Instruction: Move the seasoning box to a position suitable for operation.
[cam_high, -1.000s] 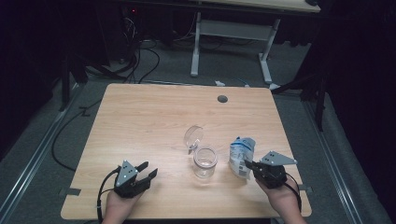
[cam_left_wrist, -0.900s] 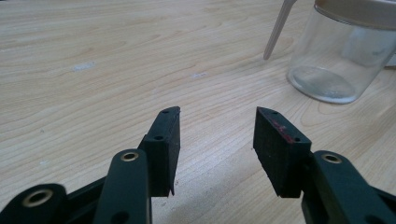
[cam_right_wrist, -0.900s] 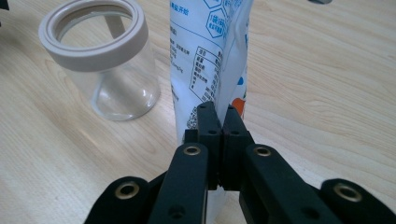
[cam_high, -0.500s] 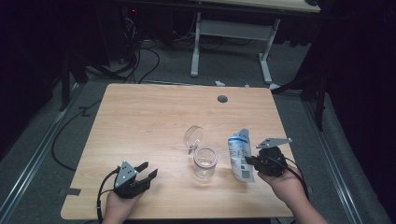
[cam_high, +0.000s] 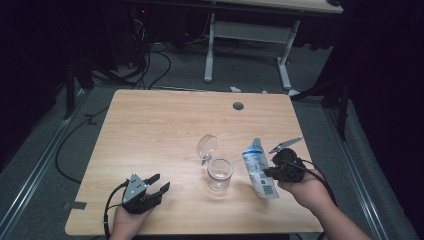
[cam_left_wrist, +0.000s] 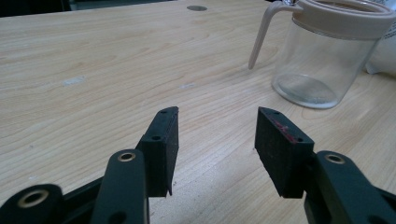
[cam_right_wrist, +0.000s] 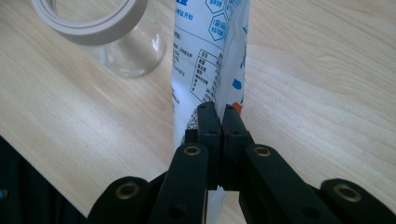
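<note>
Left gripper idle at near left edge of table, jaws apart, nothing between, rubbery black pads aimed across at jar. Right gripper clamped tight on lower edge of pouch, holding it off the wood just right of jar, top tilted toward jar mouth. Step in hand, by the look of it: bringing pouch over for a pour. Next calls for moving pouch top above the opening and tipping further, keeping pinch firm since thin film can slip or fold; whether the top is cut open, cannot tell. Pouch: soft white plastic film, blue print, barcode, flat and floppy. Jar: clear, round, straight-walled, beige plastic collar, thin residue on the bottom, looks light enough to skid if bumped. Hinged clear lid flipped open behind it. Table: pale wood-grain laminate, smooth, small round cable hole at far side.
</note>
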